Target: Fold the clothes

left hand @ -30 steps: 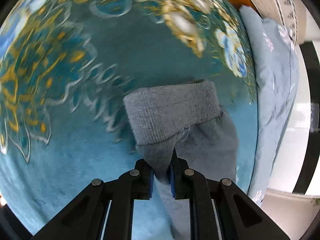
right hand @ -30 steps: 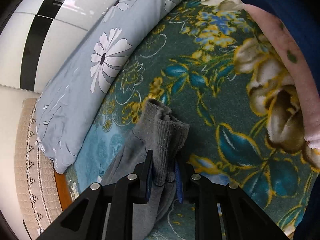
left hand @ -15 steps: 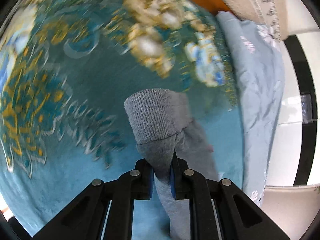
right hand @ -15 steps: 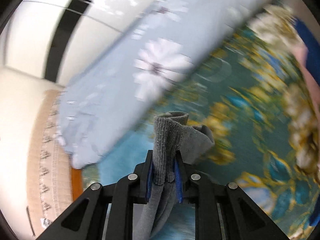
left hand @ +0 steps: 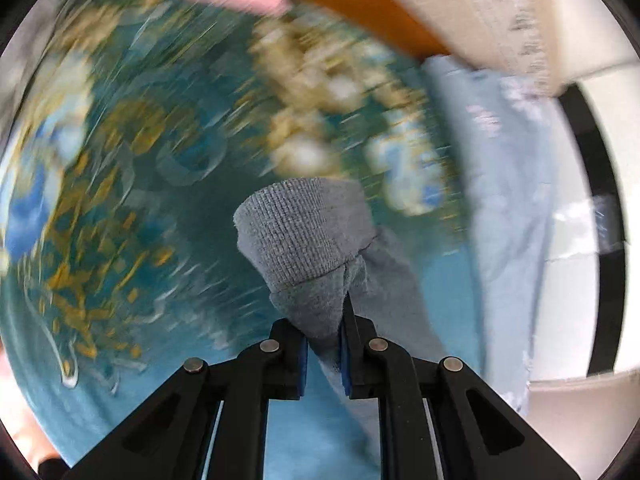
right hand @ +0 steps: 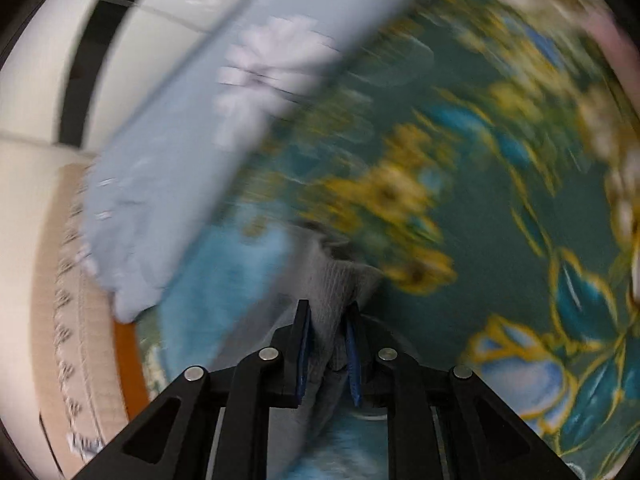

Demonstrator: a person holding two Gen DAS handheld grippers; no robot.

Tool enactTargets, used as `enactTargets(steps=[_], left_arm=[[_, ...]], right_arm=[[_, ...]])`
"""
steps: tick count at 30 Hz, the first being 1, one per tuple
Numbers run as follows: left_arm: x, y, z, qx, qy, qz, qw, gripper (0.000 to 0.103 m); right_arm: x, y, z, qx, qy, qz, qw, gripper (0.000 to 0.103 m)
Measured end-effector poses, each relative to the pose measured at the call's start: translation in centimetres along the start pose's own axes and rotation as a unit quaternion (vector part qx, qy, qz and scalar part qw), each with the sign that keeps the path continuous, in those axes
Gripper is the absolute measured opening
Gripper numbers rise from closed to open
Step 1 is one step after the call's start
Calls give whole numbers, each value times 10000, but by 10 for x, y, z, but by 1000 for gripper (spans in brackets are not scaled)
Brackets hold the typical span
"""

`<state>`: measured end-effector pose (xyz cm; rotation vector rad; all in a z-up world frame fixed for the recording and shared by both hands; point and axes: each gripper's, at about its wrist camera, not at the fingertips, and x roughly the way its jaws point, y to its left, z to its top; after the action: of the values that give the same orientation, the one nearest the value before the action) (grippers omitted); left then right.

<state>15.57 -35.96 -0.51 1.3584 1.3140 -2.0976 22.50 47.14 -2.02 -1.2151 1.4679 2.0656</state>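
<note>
Evidently soft and light, the grey knit garment (left hand: 304,240) hangs limp above the bed (left hand: 168,208), pinched near its ribbed cuffs by left tool (left hand: 323,344) and right tool (right hand: 328,352).

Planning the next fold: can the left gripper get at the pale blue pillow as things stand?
Probably not: the left gripper is shut on the grey garment, though nothing blocks the pillow.

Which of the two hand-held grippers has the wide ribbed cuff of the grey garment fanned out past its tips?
The left hand-held gripper: the ribbed cuff spreads broadly beyond it. The right hand-held gripper pinches a narrow, bunched fold.
</note>
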Motion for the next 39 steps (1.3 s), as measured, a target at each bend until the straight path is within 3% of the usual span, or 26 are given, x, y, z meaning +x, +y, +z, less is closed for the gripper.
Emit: enactTargets(steps=[3,6,15,19,25,30,35,39], left_arm=[[15,24,-7,-229,127,235,9994,13],[17,33,-9,-403,161,137,9990,13],[29,40,-12,-596,309,398,9969,14],[24,41,-12,-579,358,382,9969,17],[9,36,-18,-535,321,367,9974,22],[-6,34,-19,-583,241,242,9977,31],[-24,33,-20,-620,102,62,9980,31],[-40,23,-20,-535,-69,-80,9985,31]], right_arm=[[2,-18,0,167,33,-70,9998,17],[1,-19,4,60,-2,-173,9998,17],[8,-14,12,62,74,-386,9992,17],[6,-6,15,-181,96,-499,9985,20],[-14,-8,25,-35,-81,-459,9989,22],[-36,3,31,-198,-295,-312,9989,22],[-53,31,33,-332,-610,96,9975,22],[-53,61,25,-571,-598,394,9958,22]])
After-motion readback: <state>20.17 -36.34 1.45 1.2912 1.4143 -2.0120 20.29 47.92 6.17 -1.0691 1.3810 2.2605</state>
